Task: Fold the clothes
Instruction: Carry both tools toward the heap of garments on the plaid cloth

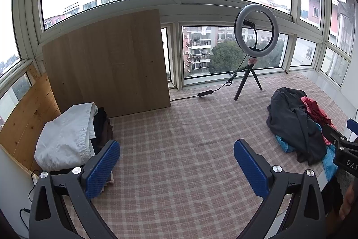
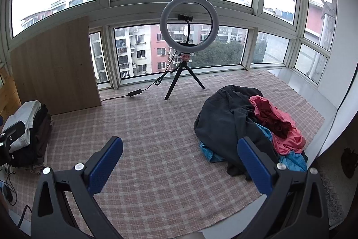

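A loose pile of unfolded clothes lies at the right of the checked cloth: a dark grey garment (image 2: 226, 120) (image 1: 290, 122) on top, a pink-red one (image 2: 277, 124) and a blue one (image 2: 210, 153) beneath. A stack of folded clothes with a white shirt (image 1: 64, 133) on top stands at the left; it also shows in the right wrist view (image 2: 29, 124). My left gripper (image 1: 176, 165) is open and empty above the cloth beside the folded stack. My right gripper (image 2: 179, 162) is open and empty, its right finger over the pile's near edge.
A ring light on a black tripod (image 2: 188, 37) stands at the back by the windows, its cable and controller (image 2: 134, 93) trailing left. A wooden board (image 1: 107, 64) leans against the window at back left. The checked cloth (image 1: 179, 131) covers the surface.
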`<state>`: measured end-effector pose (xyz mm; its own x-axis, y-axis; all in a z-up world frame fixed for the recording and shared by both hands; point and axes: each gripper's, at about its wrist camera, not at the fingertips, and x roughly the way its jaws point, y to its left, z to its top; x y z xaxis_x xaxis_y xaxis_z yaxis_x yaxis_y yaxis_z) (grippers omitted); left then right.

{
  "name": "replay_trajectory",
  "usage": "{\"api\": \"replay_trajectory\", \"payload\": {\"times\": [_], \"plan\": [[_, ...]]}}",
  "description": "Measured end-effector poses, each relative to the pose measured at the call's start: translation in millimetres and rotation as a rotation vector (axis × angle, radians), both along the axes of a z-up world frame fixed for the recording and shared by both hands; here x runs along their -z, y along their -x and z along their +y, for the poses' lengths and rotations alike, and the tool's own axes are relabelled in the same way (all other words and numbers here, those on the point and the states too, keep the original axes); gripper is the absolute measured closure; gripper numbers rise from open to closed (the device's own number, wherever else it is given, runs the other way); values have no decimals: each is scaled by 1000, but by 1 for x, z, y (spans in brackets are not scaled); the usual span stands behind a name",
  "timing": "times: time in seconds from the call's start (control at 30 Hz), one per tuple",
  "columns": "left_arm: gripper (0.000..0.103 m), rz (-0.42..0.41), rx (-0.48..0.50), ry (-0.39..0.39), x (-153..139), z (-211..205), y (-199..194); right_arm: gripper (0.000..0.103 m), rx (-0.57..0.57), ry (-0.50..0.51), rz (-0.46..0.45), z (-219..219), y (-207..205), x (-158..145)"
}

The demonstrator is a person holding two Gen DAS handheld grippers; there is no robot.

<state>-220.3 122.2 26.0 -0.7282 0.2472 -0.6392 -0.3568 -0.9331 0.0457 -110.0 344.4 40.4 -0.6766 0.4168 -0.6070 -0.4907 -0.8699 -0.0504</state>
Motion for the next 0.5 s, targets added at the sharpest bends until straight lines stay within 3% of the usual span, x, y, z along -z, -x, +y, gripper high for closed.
{"api": "replay_trajectory", "payload": {"times": [0.5], "plan": [[1, -5, -9, 6, 5, -8, 8, 0, -27, -2, -5, -10, 16, 2]]}}
